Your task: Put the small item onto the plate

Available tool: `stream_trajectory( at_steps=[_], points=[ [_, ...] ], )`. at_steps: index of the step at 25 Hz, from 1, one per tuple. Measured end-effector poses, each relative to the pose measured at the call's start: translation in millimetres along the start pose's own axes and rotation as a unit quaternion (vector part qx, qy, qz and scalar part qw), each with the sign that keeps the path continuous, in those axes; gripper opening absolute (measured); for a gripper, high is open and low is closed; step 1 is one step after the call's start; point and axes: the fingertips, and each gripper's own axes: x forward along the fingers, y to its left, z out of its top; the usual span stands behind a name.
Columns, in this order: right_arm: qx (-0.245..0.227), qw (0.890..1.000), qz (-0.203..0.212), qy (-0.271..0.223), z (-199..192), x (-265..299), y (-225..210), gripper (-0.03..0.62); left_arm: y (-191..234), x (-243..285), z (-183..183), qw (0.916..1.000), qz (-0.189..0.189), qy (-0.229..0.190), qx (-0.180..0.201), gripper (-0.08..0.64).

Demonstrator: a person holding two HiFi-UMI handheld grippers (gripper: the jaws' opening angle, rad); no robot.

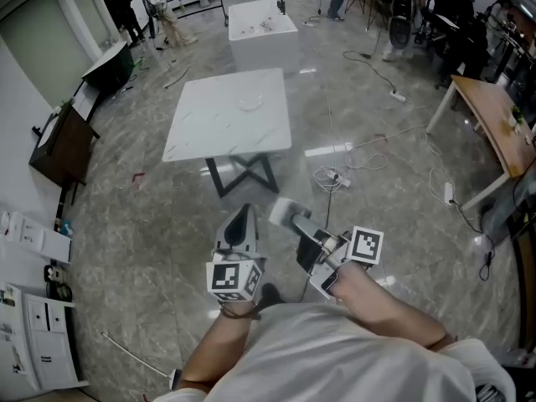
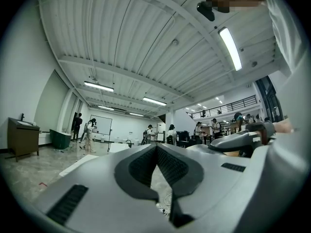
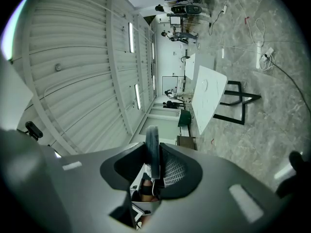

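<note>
A white square table (image 1: 218, 128) stands a few steps ahead on the marble floor, and a small clear plate (image 1: 249, 102) lies on it toward its far side. I hold both grippers at waist height, well short of the table. My right gripper (image 1: 291, 218) is shut on a small flat grey item (image 3: 152, 135), which stands on edge between the pads. In the right gripper view the right gripper (image 3: 154, 152) shows the table (image 3: 206, 101) far off and tilted. My left gripper (image 1: 241, 218) is shut with nothing in it; in its own view the left gripper (image 2: 156, 147) points out level across the room.
A white block-shaped counter (image 1: 262, 32) stands beyond the table. Cables and a power strip (image 1: 335, 178) lie on the floor just right of the table's black legs. A wooden desk (image 1: 494, 120) is at the right, a dark cabinet (image 1: 59, 145) at the left, people far back.
</note>
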Motion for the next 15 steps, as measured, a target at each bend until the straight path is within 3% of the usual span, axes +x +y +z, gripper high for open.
stream_trajectory(
  at_steps=[15],
  points=[
    [-0.027, 0.998, -0.005, -0.059, 20.8, 152.7, -9.8, 0.092, 136.3, 78.2, 30.7, 0.9985, -0.053, 0.001, 0.013, 0.006]
  ],
)
